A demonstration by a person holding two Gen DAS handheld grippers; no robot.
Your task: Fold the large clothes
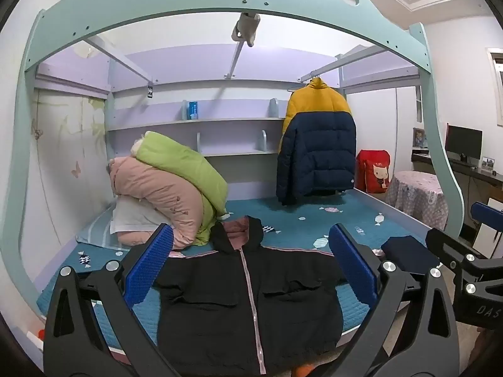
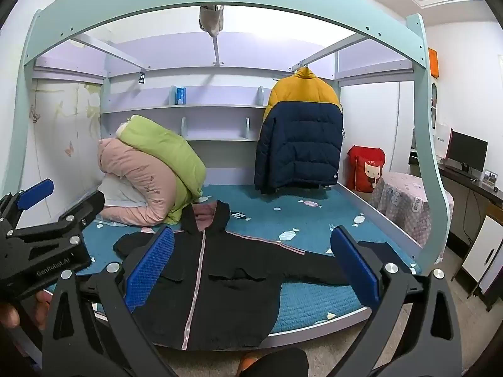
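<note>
A black zip-up jacket (image 1: 245, 301) lies spread flat, front up, on the bed (image 1: 355, 304), its hem at the near edge and its hood toward the bedding pile (image 1: 169, 188). The left tool (image 1: 250, 267) and right tool (image 2: 251, 267) hover released, holding nothing. The jacket looks soft, padded and fairly light; a sleeve cuff or shoulder seam seems the best hold.

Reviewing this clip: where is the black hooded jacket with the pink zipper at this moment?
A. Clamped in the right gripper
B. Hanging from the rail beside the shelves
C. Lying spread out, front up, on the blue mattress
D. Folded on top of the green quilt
C: the black hooded jacket lies flat, zipper up, sleeves out, on the blue mattress; both grippers are open and empty.
</note>
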